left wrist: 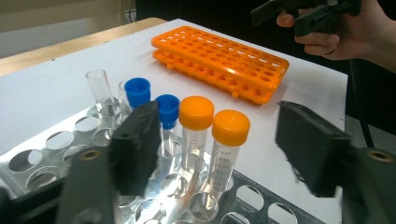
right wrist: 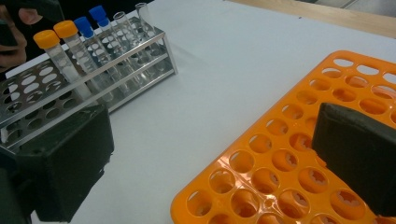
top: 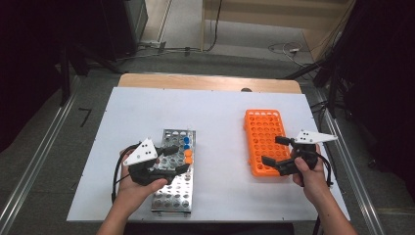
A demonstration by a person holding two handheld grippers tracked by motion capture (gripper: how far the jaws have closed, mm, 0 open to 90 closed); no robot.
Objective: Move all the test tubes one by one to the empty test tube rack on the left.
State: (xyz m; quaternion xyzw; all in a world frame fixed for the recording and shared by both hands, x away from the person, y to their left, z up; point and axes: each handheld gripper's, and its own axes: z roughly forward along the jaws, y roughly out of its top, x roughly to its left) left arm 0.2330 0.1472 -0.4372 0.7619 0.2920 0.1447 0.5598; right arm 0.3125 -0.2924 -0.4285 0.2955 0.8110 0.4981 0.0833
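Observation:
A steel tube rack (top: pixel 171 193) lies left of centre on the white table. It holds two orange-capped tubes (left wrist: pixel 196 112), two blue-capped tubes (left wrist: pixel 137 91) and a clear uncapped tube (left wrist: pixel 99 84). My left gripper (top: pixel 177 159) hovers over this rack, open. Its jaws straddle the orange-capped tubes (top: pixel 188 155) without touching them. An empty orange tube rack (top: pixel 264 127) lies at the right. My right gripper (top: pixel 270 150) is open over the near end of the orange rack (right wrist: pixel 280 163), with nothing between its jaws.
The white board (top: pixel 215 112) covers a wooden table whose far edge (top: pixel 205 81) shows behind. Between the two racks is bare white surface. The steel rack (right wrist: pixel 28 93) has several vacant holes at its near end. Cables lie on the floor beyond.

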